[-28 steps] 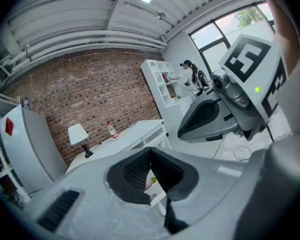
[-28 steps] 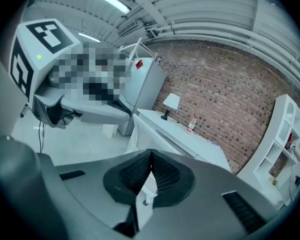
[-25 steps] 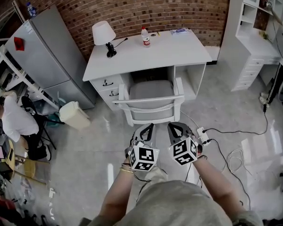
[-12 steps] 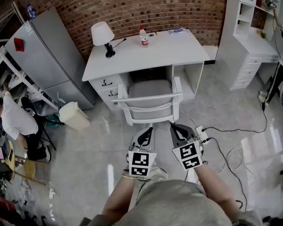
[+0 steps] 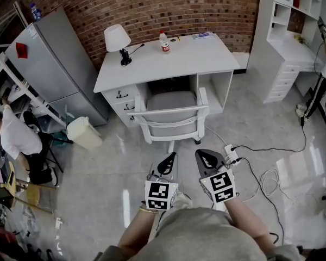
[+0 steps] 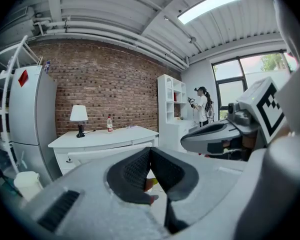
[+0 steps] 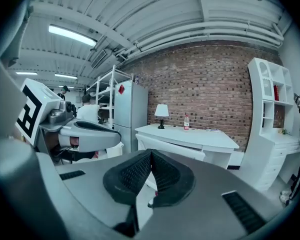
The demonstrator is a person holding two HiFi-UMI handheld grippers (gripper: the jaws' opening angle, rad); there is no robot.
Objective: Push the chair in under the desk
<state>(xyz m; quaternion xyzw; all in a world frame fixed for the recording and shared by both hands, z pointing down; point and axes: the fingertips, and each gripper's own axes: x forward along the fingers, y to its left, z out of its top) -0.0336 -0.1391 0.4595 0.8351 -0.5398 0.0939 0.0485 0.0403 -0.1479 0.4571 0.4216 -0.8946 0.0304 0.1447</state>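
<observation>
Left tongs (image 5: 171, 157) and right tongs (image 5: 202, 156) are each pressed together, pinching nothing, side by side above the floor (image 5: 250, 124), apart from the chair (image 5: 171, 125). Its seat sits under the white surface (image 5: 168, 64), backrest toward the person.

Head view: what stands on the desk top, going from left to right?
White lamp → bottle → flat pale packet, all on the white desk.
</observation>
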